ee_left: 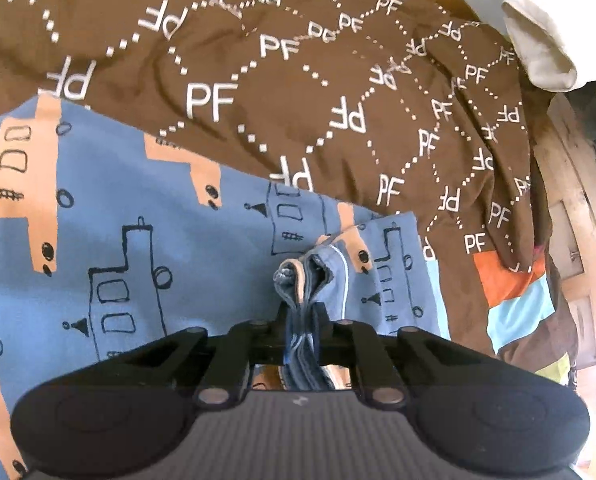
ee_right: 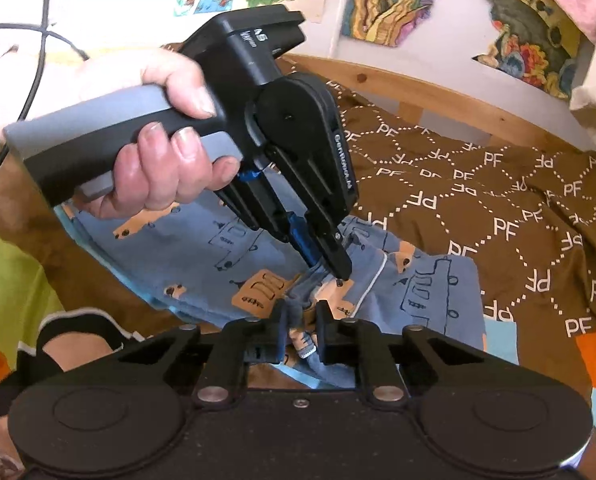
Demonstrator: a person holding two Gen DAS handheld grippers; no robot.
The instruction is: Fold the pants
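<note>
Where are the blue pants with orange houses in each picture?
Left wrist view: blue cotton pants with orange houses fill the lower left, pinched by the left gripper.
Right wrist view: pants lie centre, under both grippers.
Shared landmark: brown PF-patterned blanket.

The brown bedspread [ee_left: 281, 80] is printed all over with the white letters "PF", repeated inside dotted white diamond outlines; many of the pairs stand upside down or mirrored, and both wrist views show them. On the left gripper [ee_right: 330, 270], seen from the right wrist view, white lettering runs along the side of one black arm, and more small white print sits on top of the body; both are too blurred to read.
</note>
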